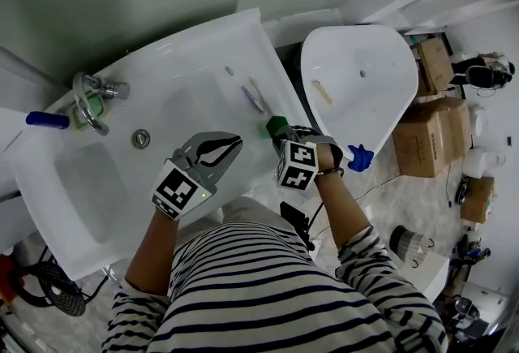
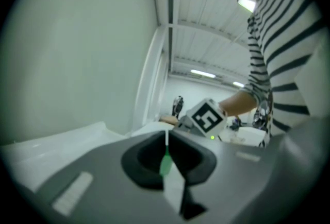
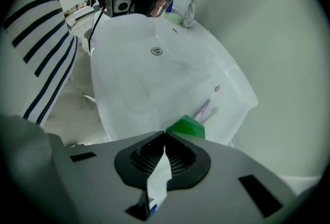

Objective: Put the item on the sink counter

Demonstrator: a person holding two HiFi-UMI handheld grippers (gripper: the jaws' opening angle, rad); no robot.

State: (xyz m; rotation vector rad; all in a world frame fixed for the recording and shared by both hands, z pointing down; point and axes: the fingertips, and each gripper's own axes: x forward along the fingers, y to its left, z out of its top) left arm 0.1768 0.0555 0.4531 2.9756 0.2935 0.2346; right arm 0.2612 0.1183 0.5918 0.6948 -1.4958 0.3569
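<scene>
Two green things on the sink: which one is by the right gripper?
The dark green block beside the toothbrushes, just beyond the tips of the right gripper. The paler one sits far off by the faucet.

The left gripper is held nearly level, jaws together. Just to its right, the right gripper points steeply down, its jaws closed.

Basin open; faucet crowds left rim; toothbrush, green item at right rim.
</scene>
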